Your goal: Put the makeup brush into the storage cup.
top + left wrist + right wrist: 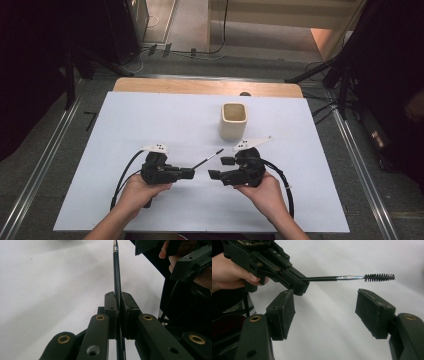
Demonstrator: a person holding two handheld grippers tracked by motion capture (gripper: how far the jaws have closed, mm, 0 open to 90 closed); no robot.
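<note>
Nearest the high camera, both forearms reach in, the left gripper [192, 173] clamped on a thin black brush [352, 277] held above the white table [150, 115], its spiral bristles pointing toward the wide-open right gripper [221, 168].

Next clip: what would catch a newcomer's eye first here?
Probably the thin black brush, clamped by its handle in the left gripper, its bristled tip pointing toward the open right gripper facing it. Behind them a cream square cup stands upright on the white table.
</note>
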